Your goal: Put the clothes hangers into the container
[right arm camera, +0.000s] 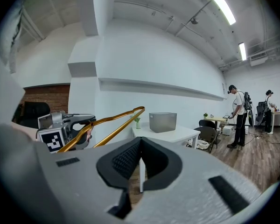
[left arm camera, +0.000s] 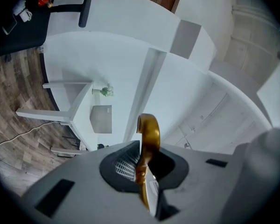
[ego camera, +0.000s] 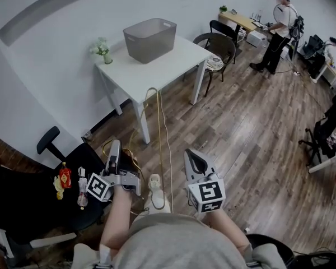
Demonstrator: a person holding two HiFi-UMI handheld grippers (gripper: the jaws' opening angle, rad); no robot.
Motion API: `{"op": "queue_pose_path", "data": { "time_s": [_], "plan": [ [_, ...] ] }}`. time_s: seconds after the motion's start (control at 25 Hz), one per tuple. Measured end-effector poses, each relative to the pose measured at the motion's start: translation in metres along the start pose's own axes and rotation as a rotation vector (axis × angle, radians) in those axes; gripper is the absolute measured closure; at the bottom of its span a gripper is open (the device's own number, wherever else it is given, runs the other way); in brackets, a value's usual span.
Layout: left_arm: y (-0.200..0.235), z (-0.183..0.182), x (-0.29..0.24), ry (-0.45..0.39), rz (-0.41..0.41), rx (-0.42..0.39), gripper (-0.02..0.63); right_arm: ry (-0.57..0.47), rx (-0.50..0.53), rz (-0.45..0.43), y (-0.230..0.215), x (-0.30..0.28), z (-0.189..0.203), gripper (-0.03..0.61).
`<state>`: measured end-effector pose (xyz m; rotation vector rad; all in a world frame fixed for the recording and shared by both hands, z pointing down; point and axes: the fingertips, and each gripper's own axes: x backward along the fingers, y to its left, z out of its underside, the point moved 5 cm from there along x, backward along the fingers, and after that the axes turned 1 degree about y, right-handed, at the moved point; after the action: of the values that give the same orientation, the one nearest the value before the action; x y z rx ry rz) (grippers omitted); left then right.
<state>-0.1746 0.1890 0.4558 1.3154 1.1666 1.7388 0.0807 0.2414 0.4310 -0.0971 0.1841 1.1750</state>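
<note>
Gripping the hanger point(left arm camera: 148, 134) by its gold hook, our left gripper point(ego camera: 114, 148) is clamped on it, with the frame sticking out ahead of us. Our right gripper point(right arm camera: 140, 160) is closed with nothing in it. The container point(ego camera: 150, 39) sits on the table point(ego camera: 173, 63), well apart from us. We judge the thin hook could twist or slip in the pads on the way, and the long frame could snag the container's rim.

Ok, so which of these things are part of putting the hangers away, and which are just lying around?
For the job: gold hanger, held in the left claw; grey container on the white table.
Just lying about: small plant, brown chair, black office chair, red ornament.
</note>
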Motion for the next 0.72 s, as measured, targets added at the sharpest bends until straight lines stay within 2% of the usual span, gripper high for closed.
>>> {"op": "queue_pose_path", "data": {
  "time_s": [0.72],
  "plan": [
    [0.069,-0.082,-0.191,-0.001,0.030,0.036,0.586,-0.025,0.010,0.013,-0.055,-0.198,-0.056,0.580]
  ]
}}
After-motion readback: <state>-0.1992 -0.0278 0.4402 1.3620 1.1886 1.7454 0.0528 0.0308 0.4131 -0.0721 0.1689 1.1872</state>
